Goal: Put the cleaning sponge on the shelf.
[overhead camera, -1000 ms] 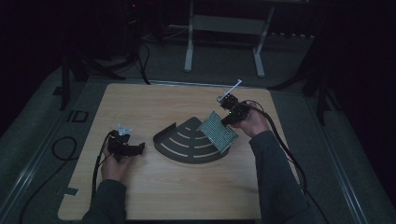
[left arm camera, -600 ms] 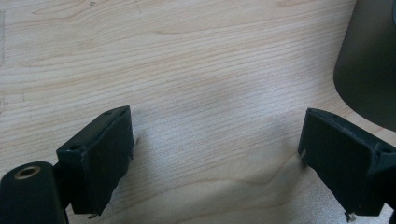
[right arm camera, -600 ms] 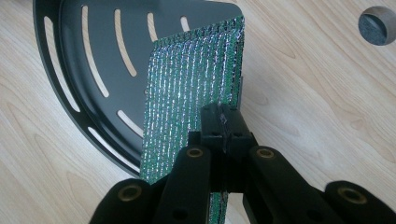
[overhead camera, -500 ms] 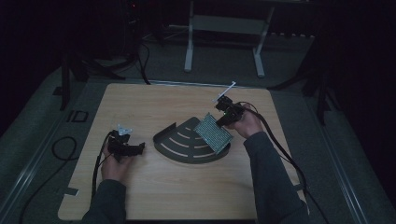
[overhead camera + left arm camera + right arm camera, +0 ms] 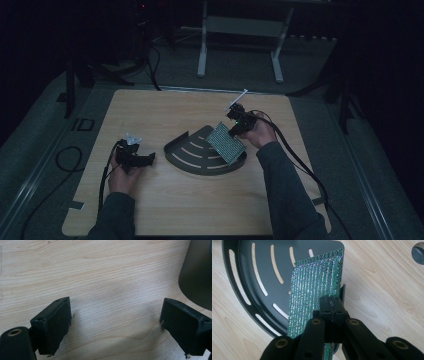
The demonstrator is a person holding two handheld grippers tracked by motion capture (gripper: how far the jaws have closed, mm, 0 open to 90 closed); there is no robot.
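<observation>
Right gripper [image 5: 331,305], jaws clamping the glittery green pad [image 5: 314,287], is holding it over the black slotted tray [image 5: 259,267]; left gripper [image 5: 113,326] is resting open-jawed on the worktop [image 5: 105,272].

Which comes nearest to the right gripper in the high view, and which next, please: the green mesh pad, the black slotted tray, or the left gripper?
1. Green mesh pad: clamped in the right gripper.
2. Black slotted tray: directly beneath the pad, mid-table.
3. Left gripper: across the table, beyond the tray.
</observation>
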